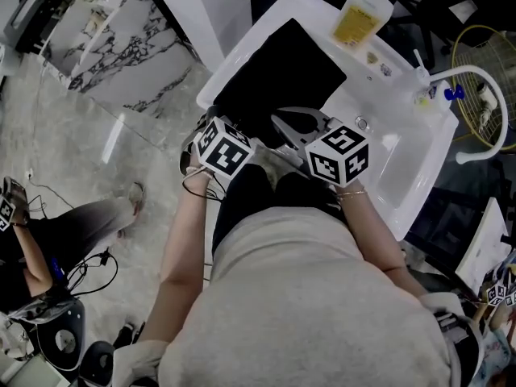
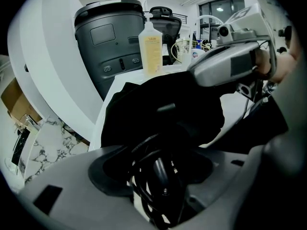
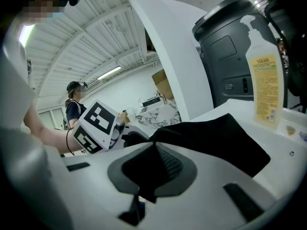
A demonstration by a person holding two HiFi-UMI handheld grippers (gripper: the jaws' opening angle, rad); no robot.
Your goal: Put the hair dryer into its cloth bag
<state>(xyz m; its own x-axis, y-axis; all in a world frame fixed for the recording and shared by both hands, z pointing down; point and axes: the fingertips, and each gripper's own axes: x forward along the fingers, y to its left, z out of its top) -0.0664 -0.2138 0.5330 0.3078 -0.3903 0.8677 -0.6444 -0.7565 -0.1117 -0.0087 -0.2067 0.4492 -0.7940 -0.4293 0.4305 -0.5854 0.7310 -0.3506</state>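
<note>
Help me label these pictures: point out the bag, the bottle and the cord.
bag (image 1: 282,67), head view, middle of the black cloth.
bottle (image 2: 151,51), left gripper view, its yellow body.
cord (image 2: 140,176), left gripper view, its coiled loops.

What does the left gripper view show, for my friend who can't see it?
The left claw is clamped on a bundle of black cord, just in front of a black cloth bag lying on a white counter. The right claw reaches in from the upper right to the bag's top edge, and a bottle of yellow liquid stands behind.
</note>
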